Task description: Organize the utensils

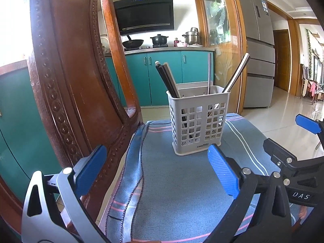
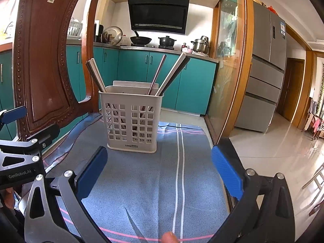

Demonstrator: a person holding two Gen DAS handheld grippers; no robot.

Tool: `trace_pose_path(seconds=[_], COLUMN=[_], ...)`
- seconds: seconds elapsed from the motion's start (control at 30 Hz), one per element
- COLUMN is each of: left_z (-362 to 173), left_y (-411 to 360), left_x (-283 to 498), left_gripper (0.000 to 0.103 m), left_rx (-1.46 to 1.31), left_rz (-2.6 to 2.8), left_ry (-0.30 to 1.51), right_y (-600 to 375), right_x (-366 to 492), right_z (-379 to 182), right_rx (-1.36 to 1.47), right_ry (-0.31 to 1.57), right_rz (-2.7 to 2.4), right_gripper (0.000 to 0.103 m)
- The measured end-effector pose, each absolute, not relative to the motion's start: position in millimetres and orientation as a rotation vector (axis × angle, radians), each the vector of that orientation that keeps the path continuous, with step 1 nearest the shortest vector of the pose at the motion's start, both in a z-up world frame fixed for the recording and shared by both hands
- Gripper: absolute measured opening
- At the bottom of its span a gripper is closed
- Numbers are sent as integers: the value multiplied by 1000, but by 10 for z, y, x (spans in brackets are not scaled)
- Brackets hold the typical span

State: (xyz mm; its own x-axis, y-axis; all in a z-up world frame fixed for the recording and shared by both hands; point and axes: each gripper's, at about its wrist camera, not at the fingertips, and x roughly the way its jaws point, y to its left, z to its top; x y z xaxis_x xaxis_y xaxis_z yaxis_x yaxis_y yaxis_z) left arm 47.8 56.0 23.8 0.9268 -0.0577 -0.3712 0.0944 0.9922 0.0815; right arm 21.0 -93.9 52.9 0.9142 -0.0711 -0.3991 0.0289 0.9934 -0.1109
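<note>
A grey perforated utensil holder [image 1: 199, 121] stands upright on a blue striped cloth [image 1: 178, 186]; it also shows in the right wrist view [image 2: 131, 119]. Chopsticks [image 1: 167, 80] lean in its left part and metal utensils [image 1: 236, 74] in its right part. In the right wrist view chopsticks [image 2: 96, 75] and more sticks [image 2: 172, 74] lean out of it. My left gripper [image 1: 157, 174] is open and empty, short of the holder. My right gripper [image 2: 160, 174] is open and empty, also short of the holder. Its blue finger shows at the right edge of the left wrist view [image 1: 307, 123].
A carved wooden chair back [image 1: 66, 77] rises close on the left, also in the right wrist view [image 2: 46, 60]. The cloth [image 2: 154, 182] covers the seat; tiled floor [image 2: 273, 162] drops off to the right. Teal kitchen cabinets [image 1: 162, 73] and a fridge [image 2: 263, 77] stand behind.
</note>
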Motion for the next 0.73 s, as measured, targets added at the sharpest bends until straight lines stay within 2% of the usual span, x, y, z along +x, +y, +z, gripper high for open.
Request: trace_pose_path(seconds=[0.47, 0.73], left_z=[238, 14], left_y=[564, 447], left_x=[484, 704], left_gripper=[99, 99], left_rx=[93, 100], left_rz=[-78, -127], left_ry=[385, 567], right_y=[-941, -1062], right_x=[210, 321], right_z=[523, 429], right_rx=[-106, -76], right_ry=[417, 472], right_rz=[-54, -83], right_gripper=[100, 100])
